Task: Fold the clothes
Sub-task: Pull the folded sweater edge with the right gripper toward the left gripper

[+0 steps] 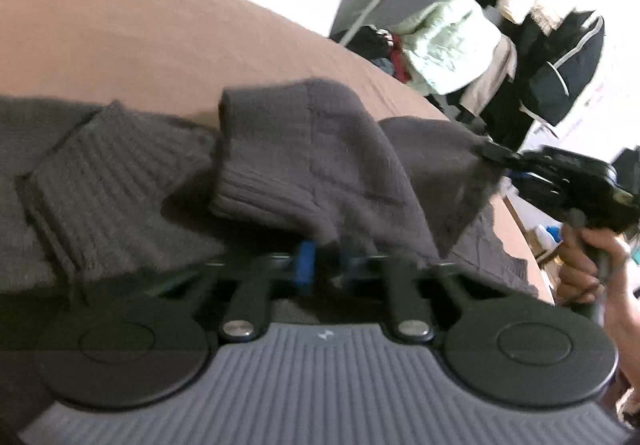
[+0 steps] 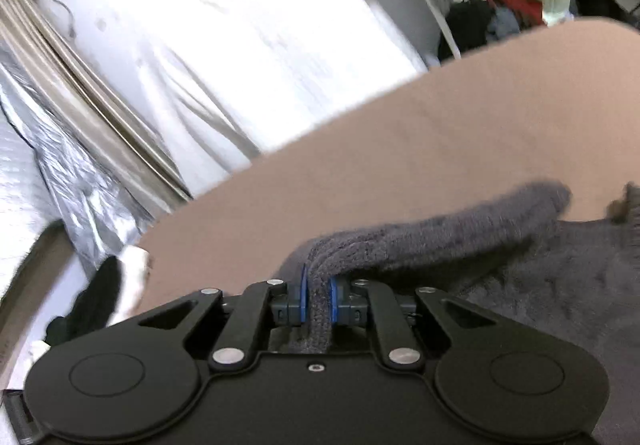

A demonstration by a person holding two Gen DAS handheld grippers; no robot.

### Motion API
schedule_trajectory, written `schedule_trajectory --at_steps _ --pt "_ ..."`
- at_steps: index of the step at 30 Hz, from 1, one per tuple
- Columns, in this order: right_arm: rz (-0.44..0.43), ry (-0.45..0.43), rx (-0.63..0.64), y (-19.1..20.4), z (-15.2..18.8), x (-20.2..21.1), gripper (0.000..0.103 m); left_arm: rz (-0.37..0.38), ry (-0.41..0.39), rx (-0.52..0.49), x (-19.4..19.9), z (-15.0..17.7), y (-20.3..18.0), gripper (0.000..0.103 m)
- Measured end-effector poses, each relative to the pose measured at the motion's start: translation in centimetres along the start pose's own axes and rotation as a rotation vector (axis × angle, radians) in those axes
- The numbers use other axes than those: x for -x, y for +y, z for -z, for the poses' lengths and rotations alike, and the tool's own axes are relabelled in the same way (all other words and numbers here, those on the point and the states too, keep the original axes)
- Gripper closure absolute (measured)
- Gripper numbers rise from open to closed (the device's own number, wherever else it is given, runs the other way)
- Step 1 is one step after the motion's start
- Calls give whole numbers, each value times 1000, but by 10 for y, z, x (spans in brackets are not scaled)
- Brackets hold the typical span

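Note:
A dark grey knit sweater (image 1: pixel 312 149) lies crumpled on a tan bed sheet (image 1: pixel 140 45), one ribbed sleeve cuff (image 1: pixel 100 173) folded over at the left. My left gripper (image 1: pixel 326 261) is shut on a lifted edge of the sweater, and the fabric drapes over its blue pads (image 1: pixel 306 261). At the right, a hand (image 1: pixel 580 257) holds my right gripper (image 1: pixel 490 151), which pinches another raised corner. In the right wrist view, my right gripper (image 2: pixel 319 295) is shut on a thick fold of the sweater (image 2: pixel 440 241), with both blue pads (image 2: pixel 303 293) pressing it above the sheet (image 2: pixel 400 149).
Beyond the bed's far edge sits a heap of clothes (image 1: pixel 448 45) with a pale green garment on top, and a dark jacket (image 1: pixel 560 73) hangs nearby. White fabric (image 2: pixel 200 25), silver foil (image 2: pixel 72 181) and a black item (image 2: pixel 92 297) lie past the bed's left side.

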State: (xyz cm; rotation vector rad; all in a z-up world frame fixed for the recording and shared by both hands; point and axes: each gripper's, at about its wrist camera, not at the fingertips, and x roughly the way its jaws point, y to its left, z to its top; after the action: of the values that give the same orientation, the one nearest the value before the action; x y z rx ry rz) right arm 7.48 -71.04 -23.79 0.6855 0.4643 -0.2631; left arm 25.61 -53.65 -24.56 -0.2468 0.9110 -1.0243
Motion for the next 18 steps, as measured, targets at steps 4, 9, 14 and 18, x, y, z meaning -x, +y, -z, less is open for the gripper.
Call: schedule_trajectory --at_steps 4,9,14,18 --pt "110 55 70 4 13 28 89 34 -59 -21 21 -10 -16 96" --pt "290 178 118 -22 37 29 90 39 -107 -71 46 -19 -42 96" --pt "384 237 153 -31 52 14 90 72 -132 -116 86 -8 -71 96" --pt "412 245 150 -33 52 7 88 -52 37 -187 93 26 -80 96"
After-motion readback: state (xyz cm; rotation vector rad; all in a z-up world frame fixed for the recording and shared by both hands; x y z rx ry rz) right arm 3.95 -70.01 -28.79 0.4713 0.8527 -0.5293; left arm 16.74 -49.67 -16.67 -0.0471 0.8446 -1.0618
